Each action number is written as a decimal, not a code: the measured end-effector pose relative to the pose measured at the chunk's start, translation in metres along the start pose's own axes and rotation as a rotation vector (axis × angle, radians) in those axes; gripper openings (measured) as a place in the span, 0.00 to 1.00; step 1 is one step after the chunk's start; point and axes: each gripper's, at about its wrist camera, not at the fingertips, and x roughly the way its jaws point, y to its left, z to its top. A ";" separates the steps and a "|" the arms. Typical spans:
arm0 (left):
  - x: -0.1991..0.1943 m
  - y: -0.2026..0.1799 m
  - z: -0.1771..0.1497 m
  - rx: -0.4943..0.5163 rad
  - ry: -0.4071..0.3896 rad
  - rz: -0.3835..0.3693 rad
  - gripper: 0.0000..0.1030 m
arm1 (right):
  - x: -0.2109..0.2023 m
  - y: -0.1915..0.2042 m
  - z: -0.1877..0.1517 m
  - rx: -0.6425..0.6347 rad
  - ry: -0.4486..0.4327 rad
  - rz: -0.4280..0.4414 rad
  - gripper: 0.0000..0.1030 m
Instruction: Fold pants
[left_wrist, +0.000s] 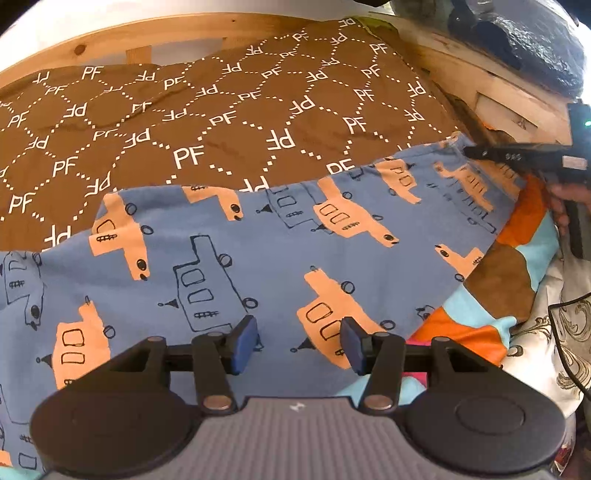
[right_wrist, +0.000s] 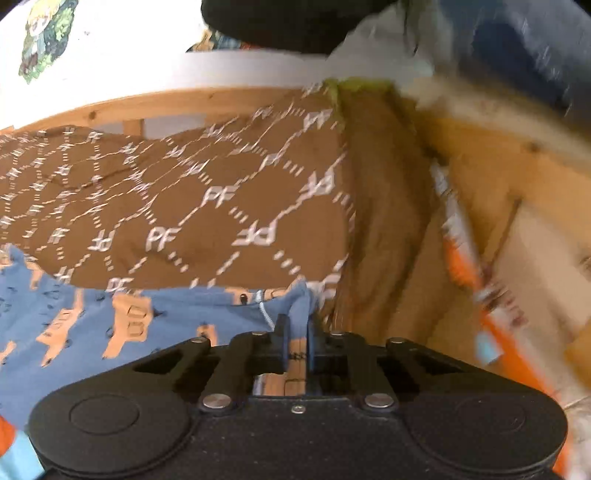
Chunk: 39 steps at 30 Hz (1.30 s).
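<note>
Bedroom setting: wooden bed frame (left_wrist: 110, 40) carrying a brown quilt (left_wrist: 221, 110) printed with white "PF" lettering; white wall behind.

Item 1. Left gripper (left_wrist: 299, 343): jaws stand apart with nothing between them, blue pads (left_wrist: 245, 343) hovering over the near part of the garment. Whether they touch the cloth cannot be told.

Item 2. Right gripper (right_wrist: 295, 339): jaws drawn nearly together and, to judge by the bunched fabric at their tips, pinching the far right corner of the garment, close to a pale drawstring (right_wrist: 263, 308). View blurred, so the exact bite is uncertain.

Item 3. Pants (left_wrist: 258, 258): blue knit with orange and outlined vehicle print, spread flat across the bed over the quilt, lying left to right, near edge toward the left gripper.

Handling, as judged: light, soft, limp; no stiffness, so any lifted edge will sag and trail. Not fragile, not slippery; the knit should hold in the pads. Best taken at hems, waistband or corners, two corners of one edge together, to keep that edge taut.

Item 4. Multicoloured cloth (left_wrist: 491, 280), orange, brown and light blue, beneath the pants at right.
</note>
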 end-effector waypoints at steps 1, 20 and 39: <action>0.001 0.001 -0.001 -0.001 0.003 0.000 0.54 | -0.001 -0.002 0.001 -0.007 -0.008 -0.013 0.07; 0.028 0.118 0.096 0.116 0.151 0.219 0.55 | -0.023 0.071 -0.024 -0.059 -0.057 0.296 0.58; 0.022 0.091 0.084 0.132 -0.065 0.405 0.52 | -0.011 0.080 -0.043 -0.177 -0.033 0.217 0.56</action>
